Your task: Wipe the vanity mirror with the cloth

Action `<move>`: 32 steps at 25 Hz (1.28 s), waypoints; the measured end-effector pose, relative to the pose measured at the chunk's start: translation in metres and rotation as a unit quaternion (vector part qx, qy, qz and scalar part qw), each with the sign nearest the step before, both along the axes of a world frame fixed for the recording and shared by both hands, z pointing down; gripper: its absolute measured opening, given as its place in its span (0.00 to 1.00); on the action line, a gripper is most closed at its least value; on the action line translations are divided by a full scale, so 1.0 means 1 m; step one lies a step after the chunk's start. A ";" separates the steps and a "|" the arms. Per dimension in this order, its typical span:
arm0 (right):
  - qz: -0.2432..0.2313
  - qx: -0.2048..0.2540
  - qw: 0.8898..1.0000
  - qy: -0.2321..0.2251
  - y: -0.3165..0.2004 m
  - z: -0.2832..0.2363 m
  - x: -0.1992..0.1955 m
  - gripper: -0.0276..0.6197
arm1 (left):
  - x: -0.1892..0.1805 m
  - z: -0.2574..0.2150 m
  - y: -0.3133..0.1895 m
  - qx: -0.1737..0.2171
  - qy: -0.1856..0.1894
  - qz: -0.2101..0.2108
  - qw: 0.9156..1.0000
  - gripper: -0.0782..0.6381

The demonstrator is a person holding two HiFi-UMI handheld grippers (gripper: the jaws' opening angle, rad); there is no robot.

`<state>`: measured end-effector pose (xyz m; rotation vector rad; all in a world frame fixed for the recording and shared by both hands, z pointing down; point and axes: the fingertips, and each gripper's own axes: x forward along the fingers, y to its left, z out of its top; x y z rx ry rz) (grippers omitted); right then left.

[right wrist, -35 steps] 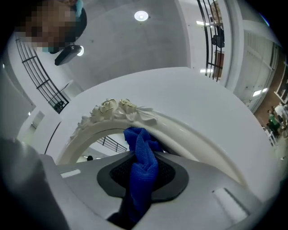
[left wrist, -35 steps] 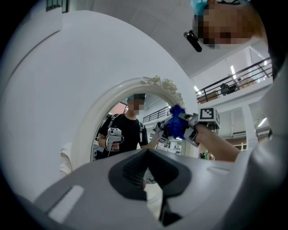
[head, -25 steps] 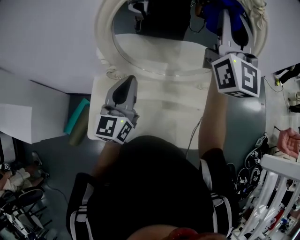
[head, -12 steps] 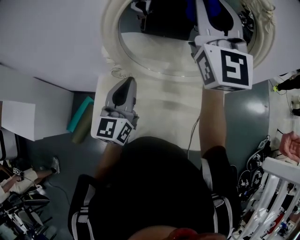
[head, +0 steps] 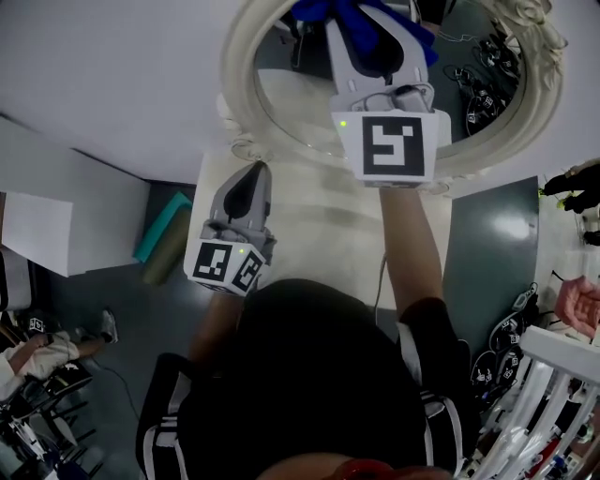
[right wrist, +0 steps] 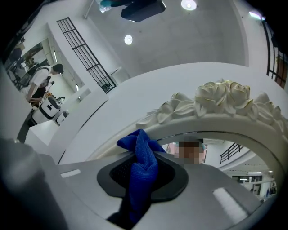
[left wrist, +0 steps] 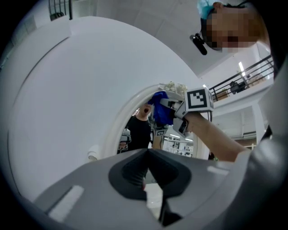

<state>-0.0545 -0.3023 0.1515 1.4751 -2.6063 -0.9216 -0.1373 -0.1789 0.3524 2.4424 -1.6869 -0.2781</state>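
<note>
The vanity mirror (head: 469,103) is oval, in an ornate white frame (head: 242,103) topped with moulded roses (right wrist: 220,96). My right gripper (head: 370,19) is raised against the glass near the upper middle, shut on a blue cloth (head: 319,11). The cloth (right wrist: 143,166) is bunched between its jaws, just under the top of the frame. My left gripper (head: 255,169) hovers low over the white vanity top (head: 328,225), shut and with nothing in it. Looking up from the left gripper (left wrist: 148,150), I see the blue cloth (left wrist: 161,112) pressed at the mirror.
A teal roll (head: 161,230) lies on the dark floor to the left of the vanity, beside a white box (head: 66,225). A thin cable (head: 380,272) runs down the vanity front. At the right are white racks (head: 553,375) and someone's hand (head: 577,305).
My right gripper has swept left and upward across the mirror with the blue cloth, from the right side to the upper middle. The left gripper has hardly moved.
</note>
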 end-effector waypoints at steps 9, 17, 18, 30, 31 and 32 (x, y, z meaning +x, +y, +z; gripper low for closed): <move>-0.029 -0.033 0.997 0.058 -0.001 0.063 -0.053 0.15 | -0.026 0.004 0.003 -0.006 0.002 -0.029 1.000 0.12; -0.032 -0.034 0.992 0.115 -0.002 0.142 -0.086 0.14 | -0.039 0.009 0.011 -0.015 0.004 -0.046 0.999 0.12; -0.032 -0.036 0.991 0.122 -0.002 0.152 -0.088 0.14 | -0.039 0.010 0.011 -0.016 0.004 -0.046 0.999 0.12; -0.058 -0.114 0.970 0.206 -0.002 0.292 -0.092 0.14 | -0.036 0.016 0.014 -0.020 0.010 -0.046 0.999 0.12; -0.062 -0.129 0.967 0.208 -0.002 0.307 -0.090 0.14 | -0.036 0.016 0.015 -0.021 0.009 -0.046 0.999 0.12; -0.066 -0.146 0.965 0.210 -0.002 0.321 -0.087 0.14 | -0.035 0.016 0.015 -0.022 0.009 -0.046 0.999 0.12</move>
